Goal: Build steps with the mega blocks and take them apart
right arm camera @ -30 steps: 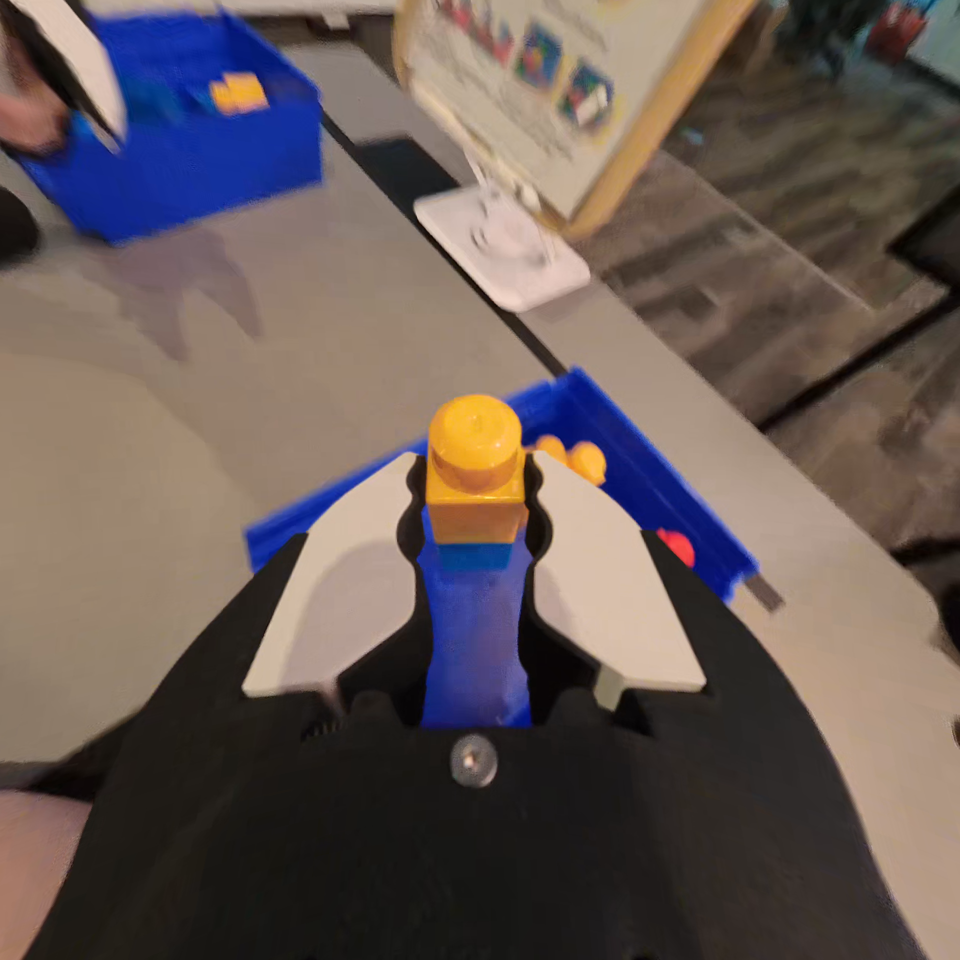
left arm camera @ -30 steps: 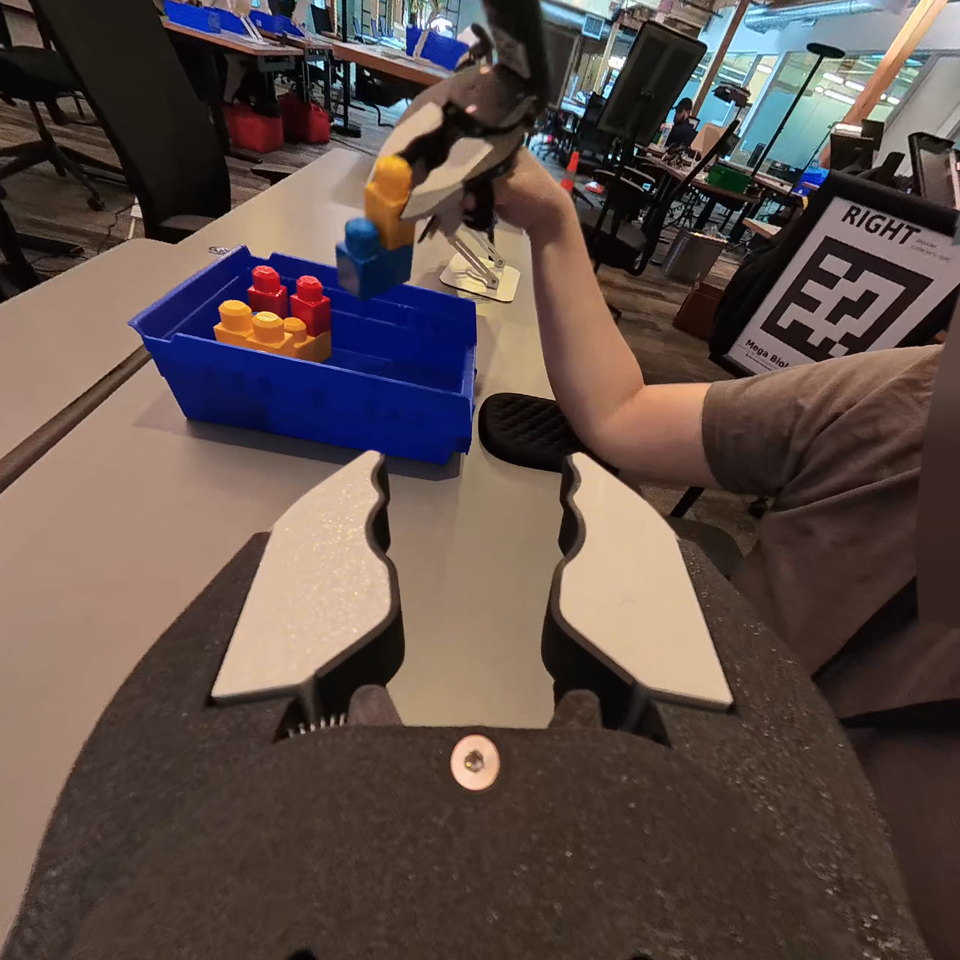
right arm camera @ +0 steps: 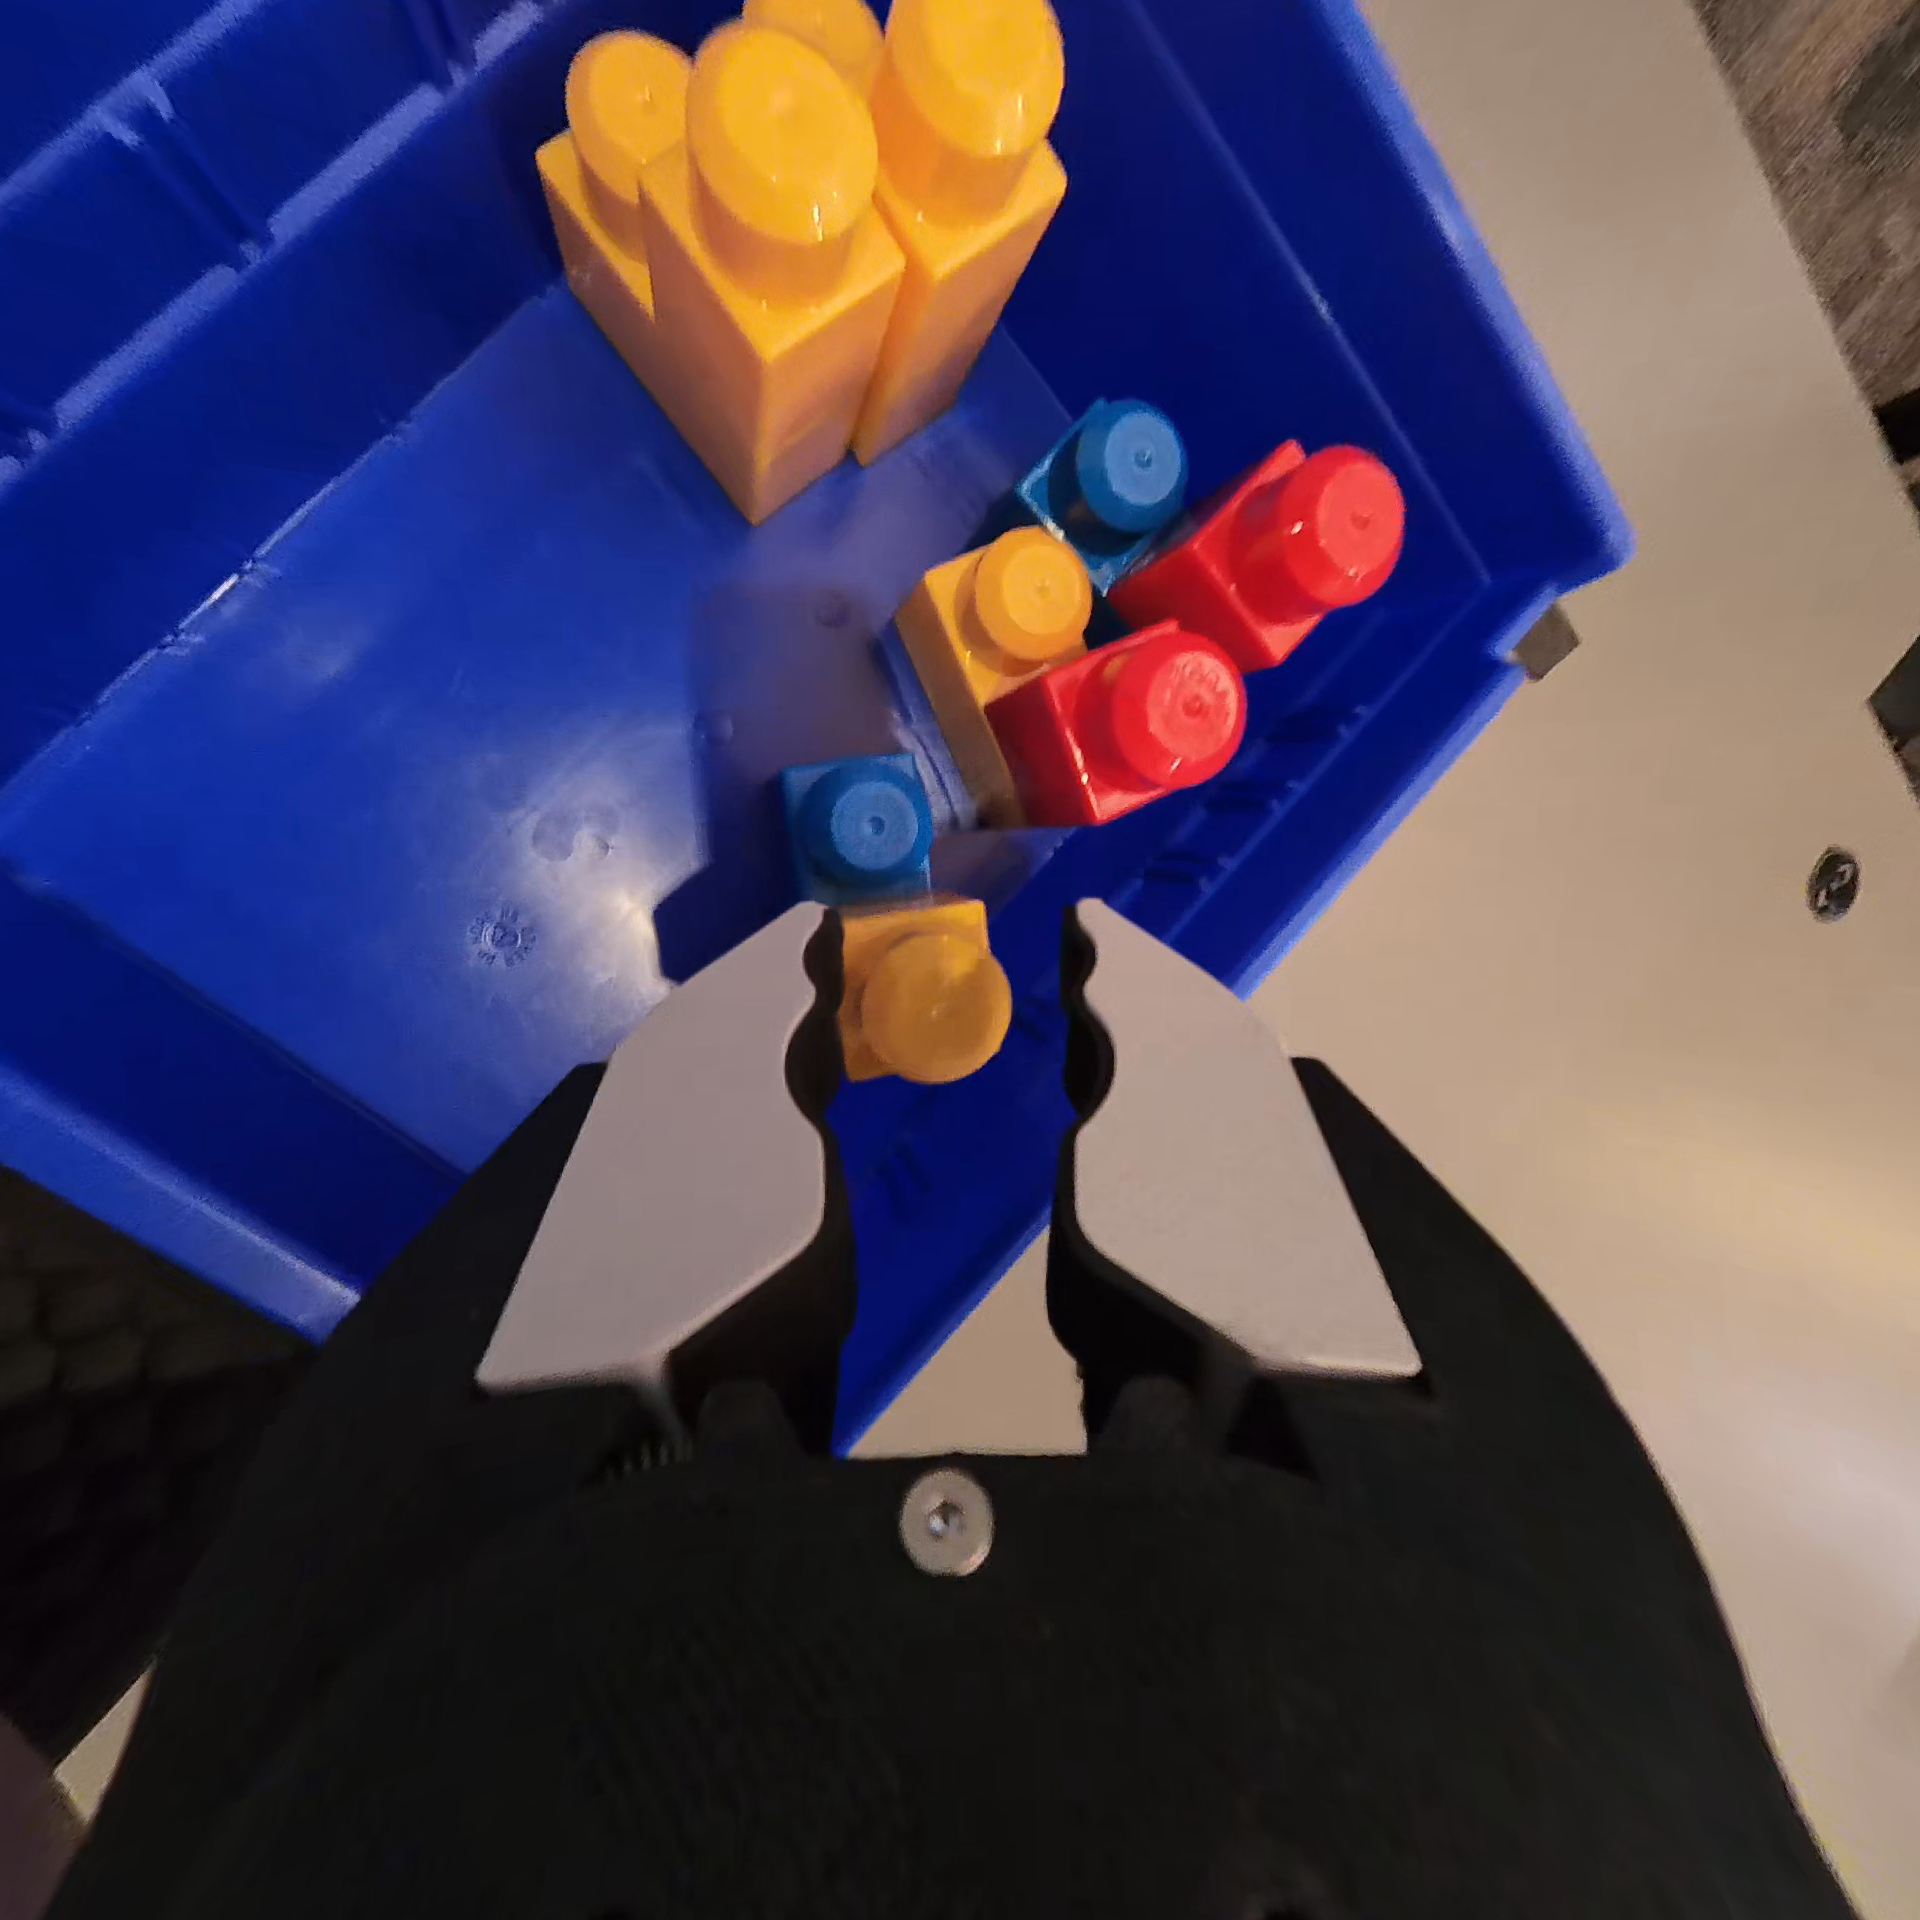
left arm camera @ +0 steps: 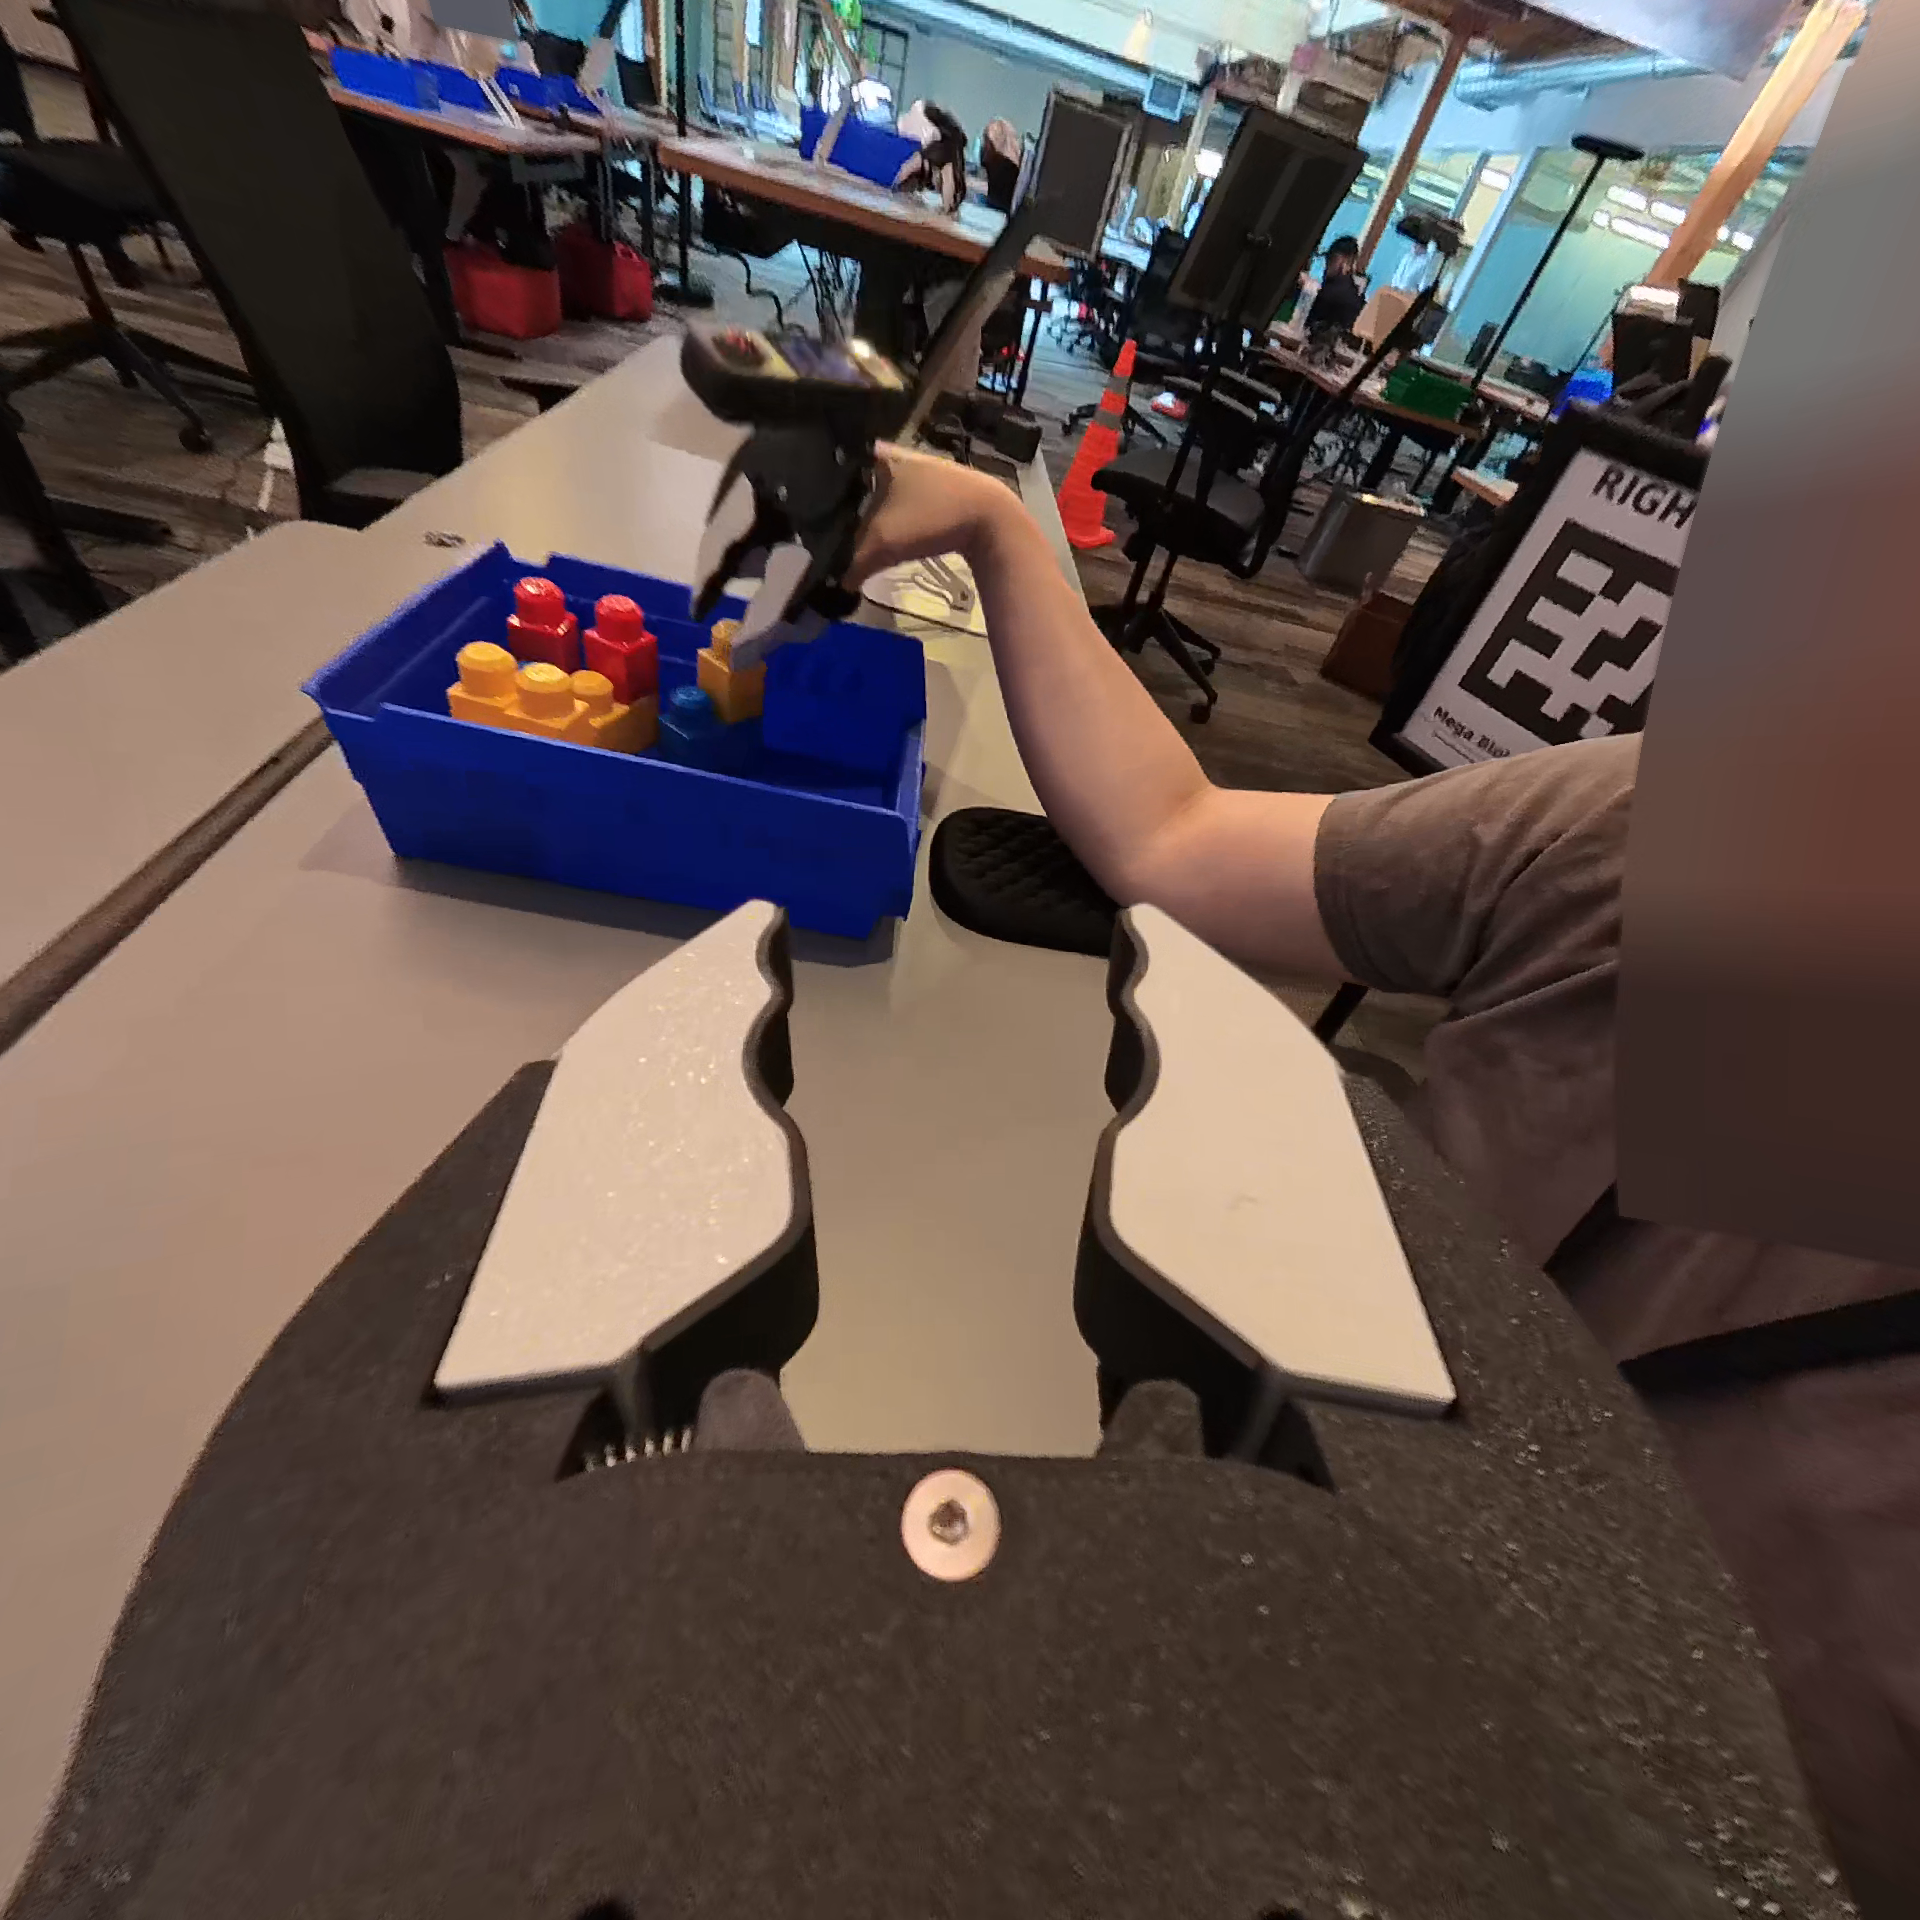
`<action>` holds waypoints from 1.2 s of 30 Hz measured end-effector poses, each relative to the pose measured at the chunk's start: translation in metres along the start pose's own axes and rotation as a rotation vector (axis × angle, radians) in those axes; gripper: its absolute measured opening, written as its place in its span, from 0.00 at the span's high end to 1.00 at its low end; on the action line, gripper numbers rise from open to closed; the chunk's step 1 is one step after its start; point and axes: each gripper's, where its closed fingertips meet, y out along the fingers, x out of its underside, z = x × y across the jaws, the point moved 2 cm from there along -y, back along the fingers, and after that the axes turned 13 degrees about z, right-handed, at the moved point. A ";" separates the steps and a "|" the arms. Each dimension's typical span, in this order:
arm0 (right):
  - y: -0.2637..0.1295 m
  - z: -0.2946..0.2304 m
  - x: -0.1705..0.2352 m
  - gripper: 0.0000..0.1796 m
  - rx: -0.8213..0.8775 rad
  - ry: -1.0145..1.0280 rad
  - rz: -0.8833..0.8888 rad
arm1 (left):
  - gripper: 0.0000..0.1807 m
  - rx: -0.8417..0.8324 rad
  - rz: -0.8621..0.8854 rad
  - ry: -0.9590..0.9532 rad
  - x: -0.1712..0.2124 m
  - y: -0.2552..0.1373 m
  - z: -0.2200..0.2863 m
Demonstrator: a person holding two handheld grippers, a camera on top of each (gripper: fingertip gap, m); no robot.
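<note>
Your right gripper (right arm camera: 945, 935) pointed down into the blue plastic bin (right arm camera: 312, 727), its grey fingers spread apart. Between the fingertips sat a small yellow one-stud block (right arm camera: 925, 987) joined to a blue one-stud block (right arm camera: 862, 826); the yellow piece lay against the left finger, but the right finger stood clear of it, so nothing was pinched. The pair appeared to rest on the bin floor, though blur made that hard to confirm.

Beyond it stood a cluster of blocks: two glossy red ones (right arm camera: 1143, 727), another small yellow one (right arm camera: 1008, 613) and a second blue one (right arm camera: 1112, 488), all touching. Farther along the bin stood a taller group of yellow blocks (right arm camera: 790, 260) with round studs.

Your left gripper (left arm camera: 945, 1039) hovered over the grey table (left arm camera: 208, 1039), well apart from the bin (left arm camera: 623, 821), with its fingers wide apart and holding nothing. From that side, your right gripper (left arm camera: 764, 613) dipped into the bin's near end.
</note>
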 end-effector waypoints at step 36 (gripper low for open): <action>-0.059 -0.003 -0.096 0.75 0.234 -0.239 0.433 | 0.72 -1.034 -0.391 -0.048 0.032 -0.256 -0.090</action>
